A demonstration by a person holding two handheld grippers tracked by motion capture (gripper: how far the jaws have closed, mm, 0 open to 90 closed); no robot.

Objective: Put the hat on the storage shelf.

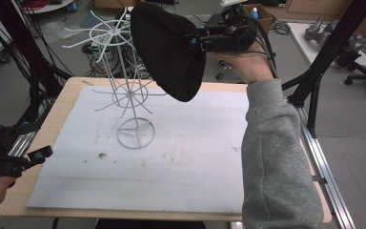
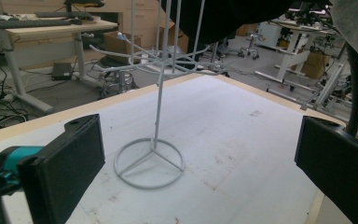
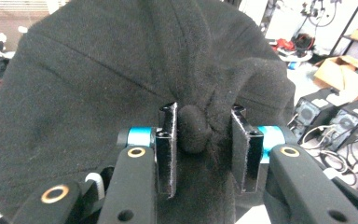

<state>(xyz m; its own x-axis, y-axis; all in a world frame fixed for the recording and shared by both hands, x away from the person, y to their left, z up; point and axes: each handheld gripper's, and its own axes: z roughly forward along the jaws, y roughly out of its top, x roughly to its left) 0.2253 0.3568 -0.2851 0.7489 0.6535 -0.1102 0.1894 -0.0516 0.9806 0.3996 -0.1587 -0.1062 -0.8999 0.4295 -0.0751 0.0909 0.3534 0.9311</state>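
Currently we hold the left gripper wide and empty at the table edge. Centre, the wire rack stands light and tippable. Our right gripper pinches the black hat aloft; snagging a prong could topple it.

Matt black fleece hat; white coated wire rack; scuffed white mat, pale wood table
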